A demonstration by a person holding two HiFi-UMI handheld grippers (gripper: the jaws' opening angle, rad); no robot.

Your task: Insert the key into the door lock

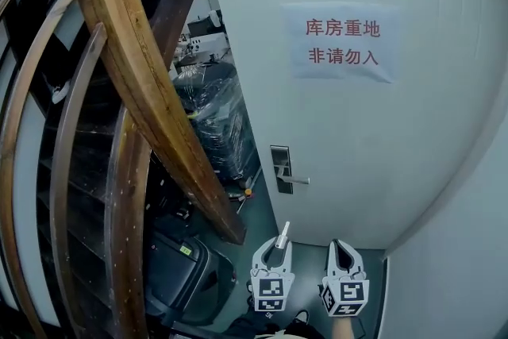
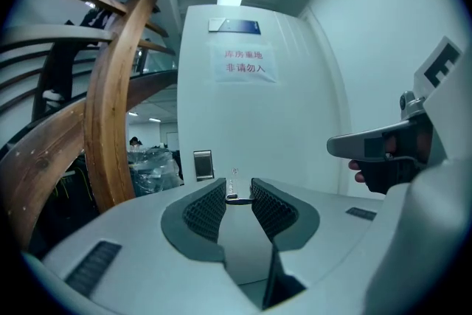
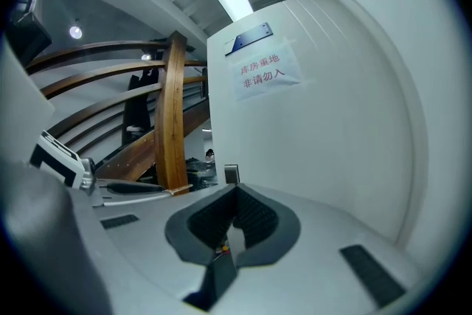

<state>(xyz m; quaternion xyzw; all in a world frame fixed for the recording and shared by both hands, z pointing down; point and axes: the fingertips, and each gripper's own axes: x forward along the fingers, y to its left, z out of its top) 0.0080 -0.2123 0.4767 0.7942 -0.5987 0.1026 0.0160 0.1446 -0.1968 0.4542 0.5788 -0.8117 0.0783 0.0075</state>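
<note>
Key [image 2: 233,188] pinched in left tongs [image 2: 240,195]; right tongs [image 3: 236,192] closed, empty.

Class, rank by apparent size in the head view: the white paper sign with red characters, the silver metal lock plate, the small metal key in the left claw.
1. White paper sign with red characters.
2. Silver metal lock plate.
3. Small metal key in the left claw; smallest, though nearest.

Shiny metal key [image 1: 283,233], glossy wooden beam [image 1: 149,95]
</note>
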